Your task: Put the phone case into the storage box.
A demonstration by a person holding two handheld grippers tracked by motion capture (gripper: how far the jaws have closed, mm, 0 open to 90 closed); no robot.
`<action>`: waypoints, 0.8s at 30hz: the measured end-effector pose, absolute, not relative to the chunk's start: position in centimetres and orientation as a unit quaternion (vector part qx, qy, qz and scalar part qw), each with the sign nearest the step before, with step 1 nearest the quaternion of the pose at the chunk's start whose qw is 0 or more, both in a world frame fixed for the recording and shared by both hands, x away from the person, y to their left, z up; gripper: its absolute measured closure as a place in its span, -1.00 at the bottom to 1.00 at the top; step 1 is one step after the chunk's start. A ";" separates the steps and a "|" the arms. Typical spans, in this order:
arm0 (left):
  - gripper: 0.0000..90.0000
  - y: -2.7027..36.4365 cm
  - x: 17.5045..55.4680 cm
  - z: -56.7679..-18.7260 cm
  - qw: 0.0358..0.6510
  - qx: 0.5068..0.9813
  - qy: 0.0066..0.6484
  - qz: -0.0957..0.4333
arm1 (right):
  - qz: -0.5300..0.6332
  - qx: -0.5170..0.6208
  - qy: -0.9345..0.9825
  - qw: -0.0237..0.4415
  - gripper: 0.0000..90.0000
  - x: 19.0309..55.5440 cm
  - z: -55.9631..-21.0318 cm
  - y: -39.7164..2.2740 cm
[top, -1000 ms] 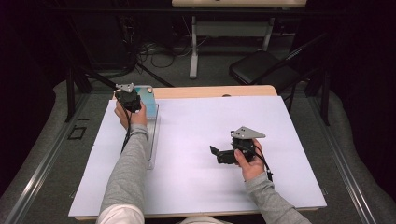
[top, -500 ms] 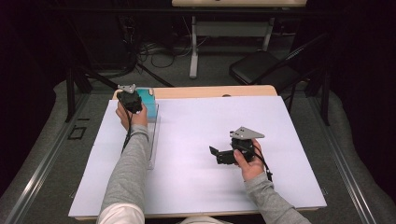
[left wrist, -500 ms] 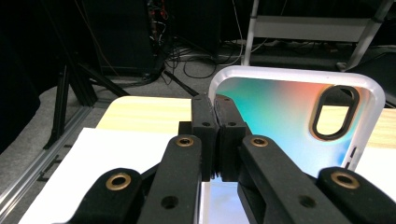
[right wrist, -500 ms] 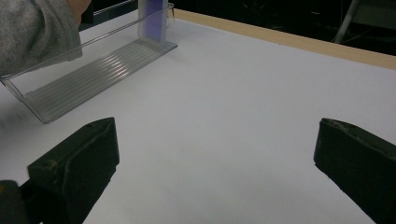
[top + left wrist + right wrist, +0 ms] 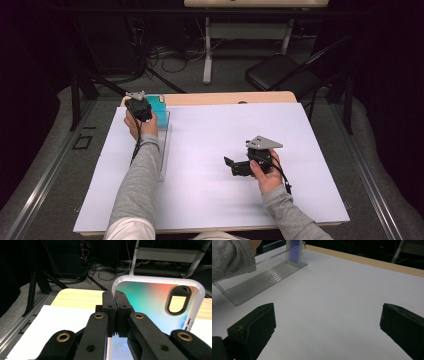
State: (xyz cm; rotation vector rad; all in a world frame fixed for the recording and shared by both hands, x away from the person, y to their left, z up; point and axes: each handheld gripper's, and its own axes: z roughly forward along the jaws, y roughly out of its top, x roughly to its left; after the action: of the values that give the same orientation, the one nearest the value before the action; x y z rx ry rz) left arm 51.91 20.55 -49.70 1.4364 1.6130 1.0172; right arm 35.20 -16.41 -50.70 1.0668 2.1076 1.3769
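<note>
High view: the left gripper [image 5: 147,103] is at the far left of the desk [image 5: 210,195], about 10 o'clock from its middle. It sits at the far end of the clear tray [image 5: 164,150], where the phone case [image 5: 156,103] stands upright. Compared with the pictures of one second and half a second ago, almost nothing has changed: both hands are in the same places and the case has not shifted.

In the left gripper view the two black jaws of this gripper [image 5: 115,305] are pressed together. They seem clamped on the left rim of the case [image 5: 150,297], which has a teal-to-orange back and a white border, though the exact contact is partly hidden. In my judgement this stillness means the case is being steadied in its slot, and the release has not yet begun.

The right gripper [image 5: 231,167] rests at about 4 o'clock on the desk and points toward 9 o'clock. In the right gripper view its jaws stand wide apart with nothing but white desk between them [image 5: 327,322], and the tray [image 5: 262,277] with the case [image 5: 294,250] lies toward 11 o'clock
</note>
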 end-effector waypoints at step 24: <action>0.93 20.6 52.0 -49.7 0.373 0.565 0.623 0.391 | 0.491 0.382 0.756 0.204 -0.99 35.3 -50.8 -16.4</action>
State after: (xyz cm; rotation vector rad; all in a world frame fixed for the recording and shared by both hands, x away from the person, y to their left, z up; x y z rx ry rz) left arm 52.00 20.57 -49.70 1.4481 1.5963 1.0012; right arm 35.29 -16.41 -50.76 1.0661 2.1079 1.3710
